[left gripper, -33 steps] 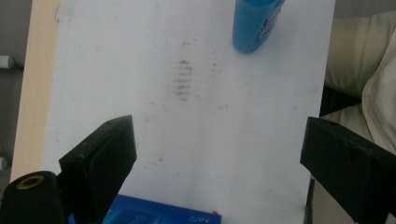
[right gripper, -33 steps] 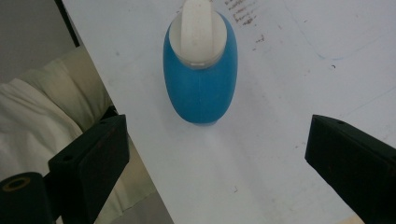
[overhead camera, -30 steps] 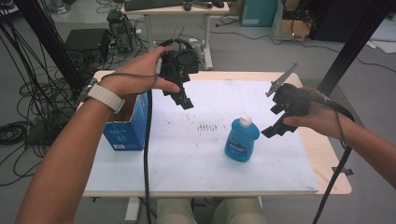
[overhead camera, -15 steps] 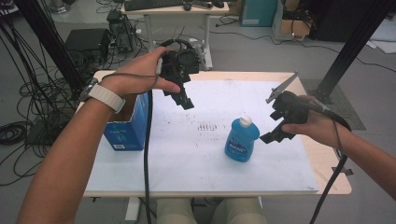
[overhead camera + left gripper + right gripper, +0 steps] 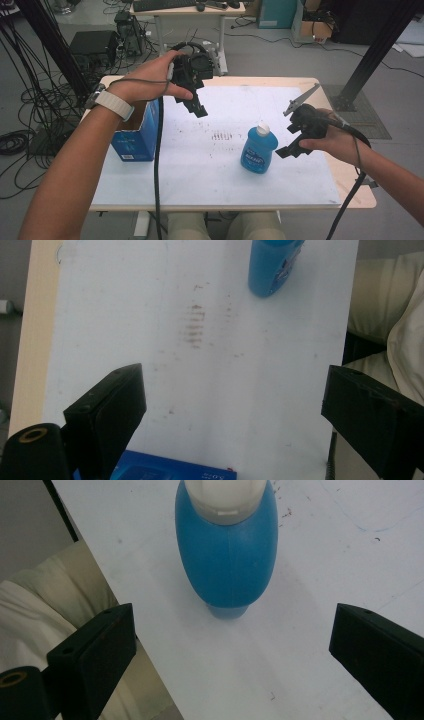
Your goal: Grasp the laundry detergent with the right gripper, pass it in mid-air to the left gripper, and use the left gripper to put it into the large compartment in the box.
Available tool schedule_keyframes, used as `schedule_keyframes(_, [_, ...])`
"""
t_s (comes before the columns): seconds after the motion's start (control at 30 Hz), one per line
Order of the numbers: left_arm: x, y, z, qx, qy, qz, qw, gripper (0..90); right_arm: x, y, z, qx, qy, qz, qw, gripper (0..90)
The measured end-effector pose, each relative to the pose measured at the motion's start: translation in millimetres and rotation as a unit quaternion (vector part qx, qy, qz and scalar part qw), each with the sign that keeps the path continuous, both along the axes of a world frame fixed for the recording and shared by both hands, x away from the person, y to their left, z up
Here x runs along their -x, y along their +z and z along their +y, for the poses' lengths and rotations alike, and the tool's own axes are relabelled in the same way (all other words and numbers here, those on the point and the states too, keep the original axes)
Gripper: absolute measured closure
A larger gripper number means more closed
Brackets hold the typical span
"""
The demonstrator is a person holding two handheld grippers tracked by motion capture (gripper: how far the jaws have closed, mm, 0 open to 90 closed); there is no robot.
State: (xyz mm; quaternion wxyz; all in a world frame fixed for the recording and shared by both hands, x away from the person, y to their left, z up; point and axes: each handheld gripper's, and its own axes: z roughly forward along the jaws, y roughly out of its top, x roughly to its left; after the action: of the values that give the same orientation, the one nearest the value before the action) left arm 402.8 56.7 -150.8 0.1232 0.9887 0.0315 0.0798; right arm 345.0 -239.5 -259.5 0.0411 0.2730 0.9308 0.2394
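Descent is the change I see: my right gripper (image 5: 292,145) has come down since a second ago, jaws released, empty. Just ahead of it stands the blue plastic bottle with a white cap (image 5: 259,149), upright on the white worktop (image 5: 200,170). My left gripper (image 5: 195,102) hovers released above the blue cardboard box (image 5: 134,142). A grasp looks near.

Grey floor (image 5: 280,55) all round; cables (image 5: 20,140) pile up at nine o'clock, a desk (image 5: 187,10) at twelve, black struts (image 5: 380,50) at two.
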Motion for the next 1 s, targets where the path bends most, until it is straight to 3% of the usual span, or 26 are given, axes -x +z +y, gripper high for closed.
schedule_keyframes(0.33, [-0.5, -0.1, 0.5, 0.000, 0.001, 0.001, 1.0000, 10.9, 3.0, -8.4, -1.4, -0.012, -0.008, -0.003, 0.9999, 4.2])
schedule_keyframes(0.5, [-0.7, -0.5, 0.8, 0.002, 0.001, -0.002, 1.0000, 10.9, 4.8, -16.1, -2.4, -0.026, -0.006, -0.016, 0.9995, 4.4])
schedule_keyframes(0.57, [-0.5, -0.5, 0.8, 0.002, 0.001, -0.002, 1.0000, 10.9, 4.8, -17.4, -3.4, -0.025, -0.007, -0.018, 0.9995, 4.1])
schedule_keyframes(0.6, [-0.6, -0.5, 0.8, 0.001, 0.001, -0.002, 1.0000, 10.9, 3.6, -17.2, -5.3, -0.013, 0.005, -0.022, 0.9997, 4.3])
schedule_keyframes(1.0, [-0.2, -1.2, 0.2, 0.002, 0.002, 0.000, 1.0000, 10.9, 8.9, -31.6, -11.6, -0.051, -0.007, -0.049, 0.9975, 5.0])
